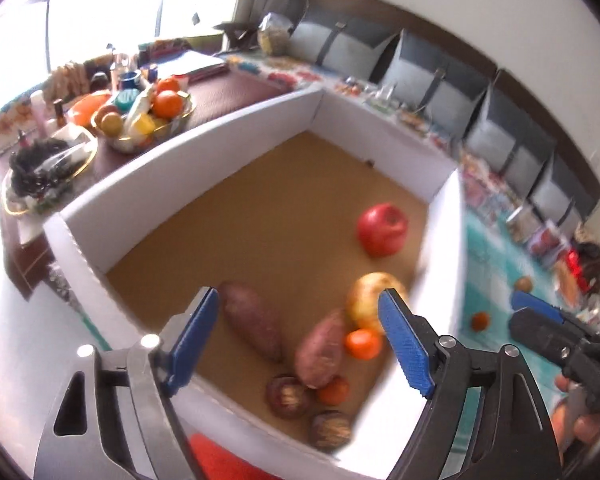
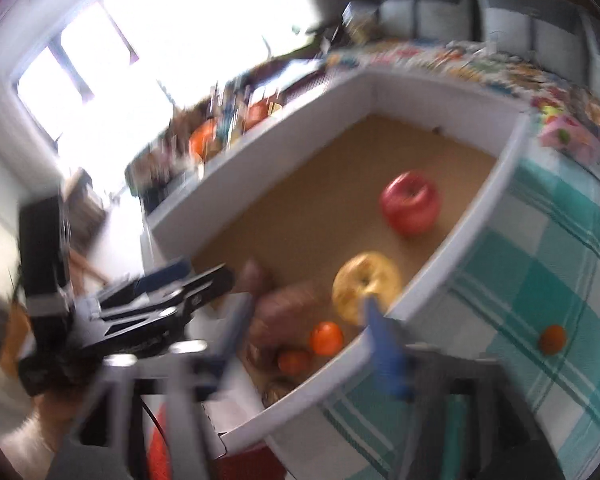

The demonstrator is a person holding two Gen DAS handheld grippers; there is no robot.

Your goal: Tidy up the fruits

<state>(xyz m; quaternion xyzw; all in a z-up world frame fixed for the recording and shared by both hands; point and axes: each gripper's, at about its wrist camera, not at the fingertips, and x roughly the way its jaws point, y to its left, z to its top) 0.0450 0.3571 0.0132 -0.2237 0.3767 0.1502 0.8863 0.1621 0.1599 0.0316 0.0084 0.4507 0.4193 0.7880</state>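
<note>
A white cardboard box (image 1: 188,152) with a brown floor holds a red apple (image 1: 382,230), a yellow apple (image 1: 370,300), two sweet potatoes (image 1: 252,320), small oranges (image 1: 363,344) and dark round fruits (image 1: 288,396). My left gripper (image 1: 300,340) hangs open and empty above the box's near end. My right gripper (image 2: 308,340) is open and empty over the box's near right corner; the view is blurred. It shows the red apple (image 2: 410,202) and the yellow apple (image 2: 366,284). A small orange (image 2: 553,339) lies outside on the checked cloth (image 2: 540,280).
A dark table behind the box carries a glass bowl of fruit (image 1: 148,116) and a plate (image 1: 44,168). Grey cushions (image 1: 452,88) line the wall. Two small fruits (image 1: 480,321) lie on the cloth right of the box. The right gripper's body (image 1: 556,332) appears at the right.
</note>
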